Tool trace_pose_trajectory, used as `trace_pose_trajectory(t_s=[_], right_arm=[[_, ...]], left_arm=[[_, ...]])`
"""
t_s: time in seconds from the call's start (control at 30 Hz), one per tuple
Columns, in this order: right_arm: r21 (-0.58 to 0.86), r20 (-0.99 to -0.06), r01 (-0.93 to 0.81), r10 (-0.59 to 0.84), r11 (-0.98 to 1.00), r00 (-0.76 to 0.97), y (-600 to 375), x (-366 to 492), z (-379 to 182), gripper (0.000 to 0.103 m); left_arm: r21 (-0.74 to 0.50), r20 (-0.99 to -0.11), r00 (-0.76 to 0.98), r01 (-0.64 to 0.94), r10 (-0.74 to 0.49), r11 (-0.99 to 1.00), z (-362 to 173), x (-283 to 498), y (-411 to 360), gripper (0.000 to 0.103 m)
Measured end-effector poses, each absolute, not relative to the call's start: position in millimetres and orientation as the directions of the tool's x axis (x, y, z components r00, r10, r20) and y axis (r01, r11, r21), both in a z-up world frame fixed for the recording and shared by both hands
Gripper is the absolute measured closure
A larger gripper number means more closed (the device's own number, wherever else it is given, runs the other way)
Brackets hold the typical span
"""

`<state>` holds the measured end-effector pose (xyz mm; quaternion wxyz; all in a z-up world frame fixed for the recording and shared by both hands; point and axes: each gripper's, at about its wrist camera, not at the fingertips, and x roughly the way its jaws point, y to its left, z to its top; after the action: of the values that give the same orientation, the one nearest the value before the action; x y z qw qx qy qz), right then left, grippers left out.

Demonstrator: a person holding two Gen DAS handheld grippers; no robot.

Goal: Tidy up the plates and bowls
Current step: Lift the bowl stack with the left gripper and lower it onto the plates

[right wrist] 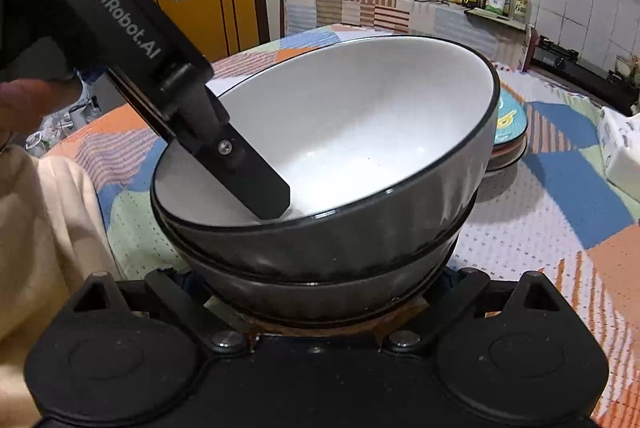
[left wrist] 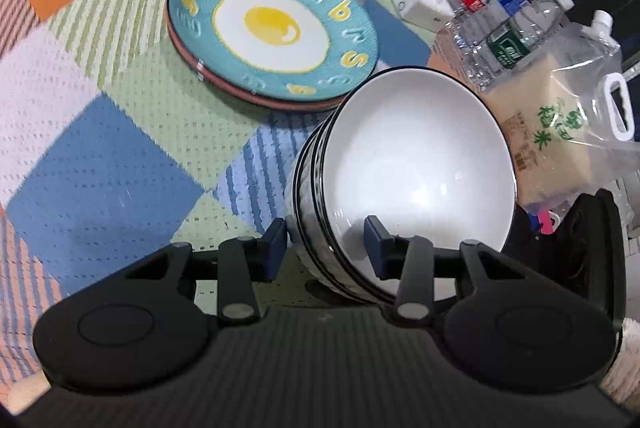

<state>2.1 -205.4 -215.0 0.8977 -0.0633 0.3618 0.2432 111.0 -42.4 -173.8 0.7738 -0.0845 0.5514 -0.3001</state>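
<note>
Patchwork tablecloth (left wrist: pixel 100 168) underneath. Stacked white black-rimmed ceramic bowls (left wrist: pixel 420 164) tilted beside turquoise egg-print plate (left wrist: pixel 272 28) atop stack. Left gripper (left wrist: pixel 326 248) straddling top rim, not visibly clamped; right gripper (right wrist: pixel 320 288) spread, fingertips hidden behind bowls. Best settled level, slowly, before release.

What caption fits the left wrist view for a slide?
Left claw straddles the rim of nested white bowls beside stacked plates.
</note>
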Motion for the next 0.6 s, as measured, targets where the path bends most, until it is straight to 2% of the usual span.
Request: trace_pose_trajectory(t_s=[0.1,0.4,0.6], right_arm=[[0.087,-0.673,-0.453,0.388,0.887,0.63,-205.6,4.6,-204.6,0.004],[0.028,-0.6,-0.476,0.396,0.879,0.695,-205.5,19.4,-178.8,0.004],[-0.012,-0.584,-0.492,0.394,0.87,0.71,-207.2,37.4,-158.8,0.004]], left_arm=[[-0.435,-0.796,0.257,0.386,-0.548,0.813,-161.5,110.0,-44.4,0.062],[-0.394,-0.78,0.336,0.391,-0.528,0.832,-117.3,126.5,-45.8,0.062],[-0.4,-0.774,0.354,0.371,-0.525,0.838,-95.8,149.6,-47.5,0.062]])
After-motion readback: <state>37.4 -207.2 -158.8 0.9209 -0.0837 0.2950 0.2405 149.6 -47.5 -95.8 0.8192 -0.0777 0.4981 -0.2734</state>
